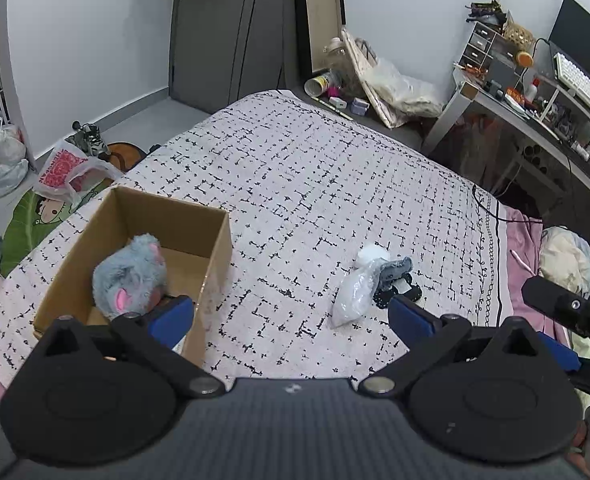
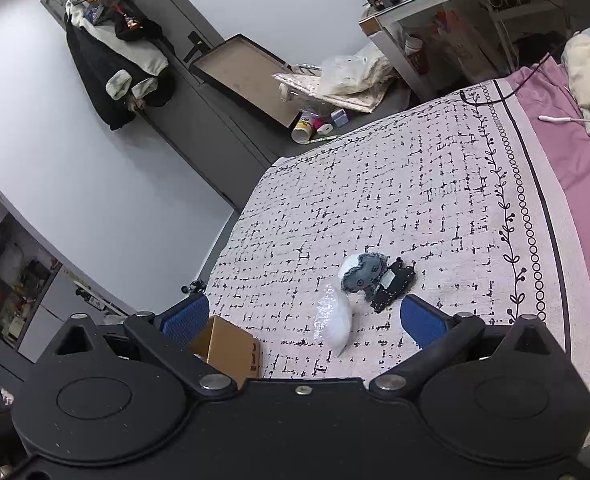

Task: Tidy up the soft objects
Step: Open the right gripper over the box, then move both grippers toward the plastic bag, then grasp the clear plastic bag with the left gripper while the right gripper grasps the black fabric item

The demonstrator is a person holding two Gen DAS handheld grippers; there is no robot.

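The left gripper point(image 1: 291, 314) was held above the bed with its blue pads point(image 1: 173, 316) spread wide and nothing between them. The right gripper point(image 2: 305, 318) was likewise held with its pads point(image 2: 423, 326) spread wide and empty; part of it was seen at the 3 o'clock edge of the left wrist view.

In the left wrist view, an open cardboard box point(image 1: 215, 256) was located at 9 o'clock from the left gripper, resting on the patterned bedspread point(image 1: 315, 184). A grey-blue plush toy point(image 1: 129, 276) with pink ears was lying inside the box, against its near wall.

A group of soft items was located at 1 o'clock from the left gripper, well apart from the box. The group comprised a clear plastic bag point(image 2: 335, 320) with white filling, a denim plush piece point(image 2: 365, 274) and a black dotted fabric piece point(image 2: 393, 284). The denim piece was touching both the bag and the black piece. In the right wrist view, this group was lying just beyond the right gripper, between its pads, at 12 o'clock.

A table point(image 1: 535, 128) crowded with small objects was standing beyond the bed at 2 o'clock.
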